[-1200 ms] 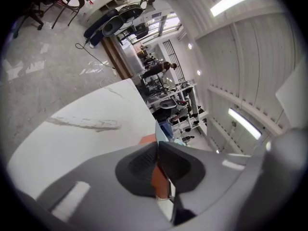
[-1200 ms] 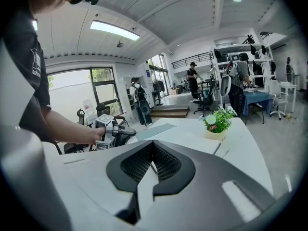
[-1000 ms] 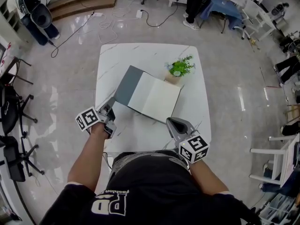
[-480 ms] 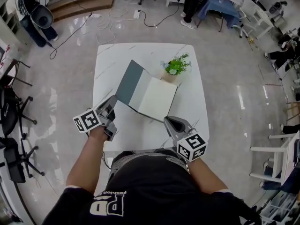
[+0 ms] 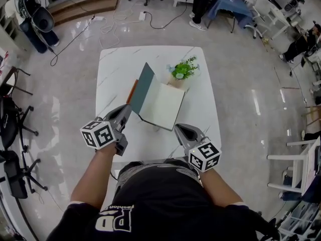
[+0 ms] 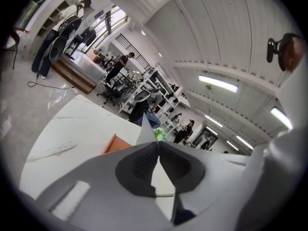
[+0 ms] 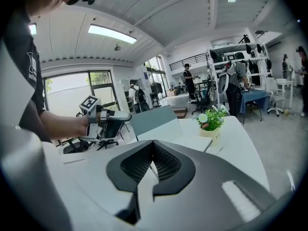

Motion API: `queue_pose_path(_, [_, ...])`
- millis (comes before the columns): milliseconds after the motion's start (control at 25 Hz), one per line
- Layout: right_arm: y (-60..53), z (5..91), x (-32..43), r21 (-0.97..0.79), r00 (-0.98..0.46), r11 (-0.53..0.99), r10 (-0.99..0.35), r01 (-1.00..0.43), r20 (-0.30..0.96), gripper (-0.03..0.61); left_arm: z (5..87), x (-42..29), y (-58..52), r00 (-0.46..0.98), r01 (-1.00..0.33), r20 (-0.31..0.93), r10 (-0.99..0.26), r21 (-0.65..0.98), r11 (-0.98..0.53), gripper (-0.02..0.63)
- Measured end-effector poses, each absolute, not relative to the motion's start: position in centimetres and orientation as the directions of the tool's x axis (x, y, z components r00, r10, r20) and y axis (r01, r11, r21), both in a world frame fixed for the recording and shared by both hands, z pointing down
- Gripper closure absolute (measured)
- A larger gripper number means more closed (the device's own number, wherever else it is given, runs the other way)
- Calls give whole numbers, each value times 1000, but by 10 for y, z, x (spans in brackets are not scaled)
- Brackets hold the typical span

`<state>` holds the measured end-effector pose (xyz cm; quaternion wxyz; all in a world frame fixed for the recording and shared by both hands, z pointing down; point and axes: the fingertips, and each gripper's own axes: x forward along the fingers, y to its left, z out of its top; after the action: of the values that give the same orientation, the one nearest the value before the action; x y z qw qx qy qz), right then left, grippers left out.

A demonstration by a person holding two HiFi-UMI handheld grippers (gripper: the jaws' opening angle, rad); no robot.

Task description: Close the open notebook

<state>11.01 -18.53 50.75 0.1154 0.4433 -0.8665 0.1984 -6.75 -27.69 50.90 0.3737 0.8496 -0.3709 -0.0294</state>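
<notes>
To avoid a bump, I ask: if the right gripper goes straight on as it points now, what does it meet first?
Most likely the open notebook. The right gripper aims at its near white page, with only bare table between. Its height above the page is unclear.

bright, even light came from ceiling strips [image 6: 219, 83]; the glossy floor [image 5: 257, 100] showed glare, and both gripper views bent strongly at edges.

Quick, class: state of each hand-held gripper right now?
Left hand-held gripper: closed, tips by the raised notebook cover; grip on it cannot be told.
Right hand-held gripper: closed, holding nothing.
</notes>
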Motion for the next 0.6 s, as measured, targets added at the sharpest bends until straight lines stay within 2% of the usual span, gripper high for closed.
queue_pose_path(600, [-186,503,136,-239,-539,483,-760,-843,364,578,507,8,-239,810,-585,305,-501,482,-652,545])
